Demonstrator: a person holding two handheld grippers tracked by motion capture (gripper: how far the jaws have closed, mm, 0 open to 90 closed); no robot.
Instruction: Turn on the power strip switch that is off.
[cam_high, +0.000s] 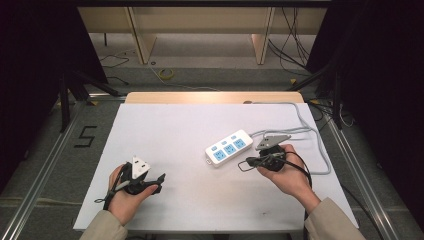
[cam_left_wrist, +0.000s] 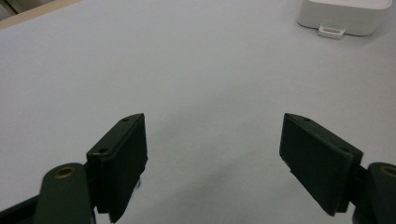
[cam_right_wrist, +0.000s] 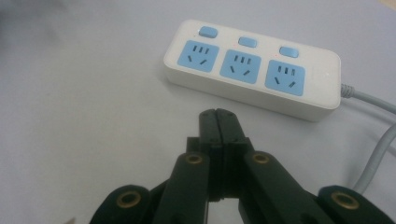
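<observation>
Right now the right claw (cam_right_wrist: 218, 114) is sitting w/ its jaws pressed together, nothing between them, tips pointing at the power strip (cam_right_wrist: 252, 67) and stopping just short of its near long side, not touching. That strip is lying flat on the white worktop (cam_high: 170, 135), right of centre in the high view, angled, w/ three blue sockets and three blue buttons facing up. Its grey cord (cam_high: 310, 135) is leaving the far end and looping round behind the right hand (cam_high: 287, 175) toward the worktop's right edge. In the right gripper view the cord is running off at the right side.

Left claw (cam_left_wrist: 212, 158) is spread wide, jaws well apart, nothing between them, just bare worktop under it. It's hovering low near the front left of the worktop in the left hand (cam_high: 125, 195), well apart from the strip; in the left gripper view one end of the strip w/ its small hanging tab is showing at top right
</observation>
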